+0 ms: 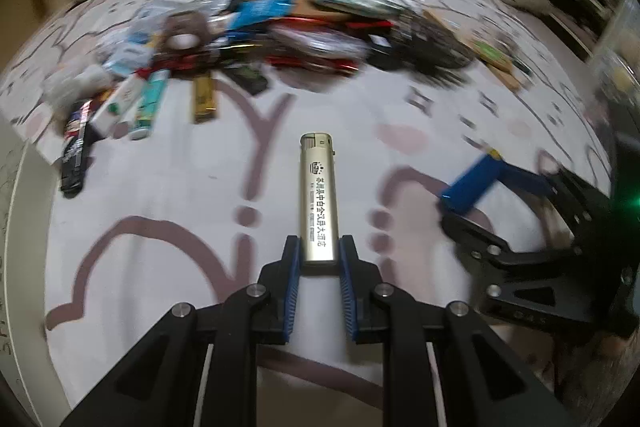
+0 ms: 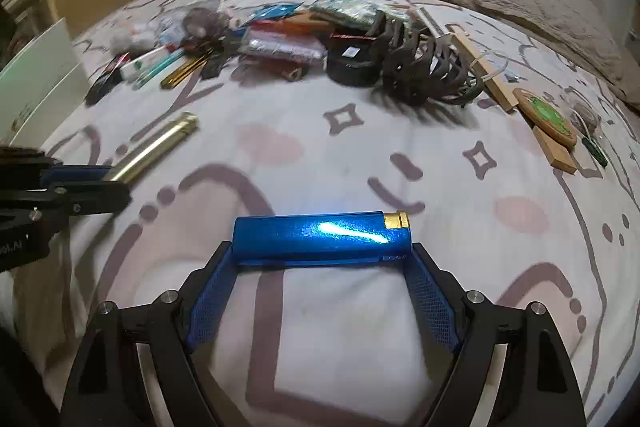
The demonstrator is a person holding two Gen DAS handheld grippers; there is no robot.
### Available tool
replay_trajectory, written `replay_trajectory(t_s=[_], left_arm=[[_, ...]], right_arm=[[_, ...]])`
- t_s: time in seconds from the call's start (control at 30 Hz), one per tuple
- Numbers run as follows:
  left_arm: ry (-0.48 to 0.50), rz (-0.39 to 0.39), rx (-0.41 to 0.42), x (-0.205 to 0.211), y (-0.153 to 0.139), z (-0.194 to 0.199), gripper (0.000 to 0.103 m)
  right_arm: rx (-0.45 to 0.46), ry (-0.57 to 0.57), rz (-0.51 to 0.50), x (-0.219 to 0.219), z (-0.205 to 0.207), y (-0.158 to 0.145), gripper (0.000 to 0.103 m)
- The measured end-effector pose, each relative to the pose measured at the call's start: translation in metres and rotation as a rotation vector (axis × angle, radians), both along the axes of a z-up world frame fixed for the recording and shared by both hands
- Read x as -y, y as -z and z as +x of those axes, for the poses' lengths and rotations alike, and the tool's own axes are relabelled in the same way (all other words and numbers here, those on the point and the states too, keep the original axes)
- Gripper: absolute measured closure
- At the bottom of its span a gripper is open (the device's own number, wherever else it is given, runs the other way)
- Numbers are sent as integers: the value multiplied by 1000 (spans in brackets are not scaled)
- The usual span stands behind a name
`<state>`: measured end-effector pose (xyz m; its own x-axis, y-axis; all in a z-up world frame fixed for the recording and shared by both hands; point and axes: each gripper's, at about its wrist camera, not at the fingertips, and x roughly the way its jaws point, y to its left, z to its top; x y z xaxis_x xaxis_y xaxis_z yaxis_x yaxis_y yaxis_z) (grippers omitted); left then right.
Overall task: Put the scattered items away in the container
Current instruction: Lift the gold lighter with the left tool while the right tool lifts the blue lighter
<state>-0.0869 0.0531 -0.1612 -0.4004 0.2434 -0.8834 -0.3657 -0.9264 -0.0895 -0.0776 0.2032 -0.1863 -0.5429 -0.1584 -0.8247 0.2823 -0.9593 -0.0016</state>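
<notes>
Gold lighter [image 1: 318, 199] bears a crown logo, Chinese lettering.

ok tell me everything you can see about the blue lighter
The blue lighter is a slim, glossy metallic-blue bar with a small gold cap at one end and a bright glare streak along its side. It lies crosswise between the right gripper's fingers, clamped end to end by the blue pads and held above the patterned bedsheet. The left wrist view shows it tilted, apart from the gold lighter.

Left gripper [image 1: 319, 247] pinched narrow on gold lighter [image 1: 318, 199], right gripper [image 2: 322, 251] spread wide, clamping blue lighter [image 2: 320, 237] endwise
</notes>
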Motion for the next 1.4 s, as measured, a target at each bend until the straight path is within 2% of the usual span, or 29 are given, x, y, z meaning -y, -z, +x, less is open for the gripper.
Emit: replay_trajectory(t_s=[0.13,0.2,0.3,0.43,0.57,0.67,0.77,0.83,0.97,1.0,1.17,1.27,1.4], left_arm=[[112,3,-7,-15,-9,13,84],[162,19,-10,-16,-15,19,84],[239,22,-5,-20,-15,28,84],[364,-15,-6,-40,-9,45,84],[484,-64,-4,-60,-2,65,84],[527,-100,-20,-66,1,73,84],[514,-101,-19,-63,0,71,84],[494,-114,-26,-62,0,69,80],[446,-169,-58,-57,0,63,48],[428,-188,-67,-54,0,61,45],[314,-200,-54,-37,1,41,44],[235,-193,-44,-26,1,28,36],[183,-198,-27,-18,4,19,35]], right_arm=[[10,-45,7,-12,15,-5,19],[-17,-6,30,-25,25,-10,19],[3,59,-6,-49,29,-10,19],[7,116,-14,-62,28,-12,19],[-1,113,2,-59,25,-10,19],[-19,96,4,-57,21,-10,19],[-31,69,8,-55,20,-9,19],[-31,51,3,-54,20,-9,19],[-34,1,4,-46,23,-10,19],[-42,-10,9,-43,24,-11,19],[-28,-28,10,-32,33,-11,19],[-14,-24,0,-28,38,-12,19],[-6,-34,-23,-19,43,-13,19]])
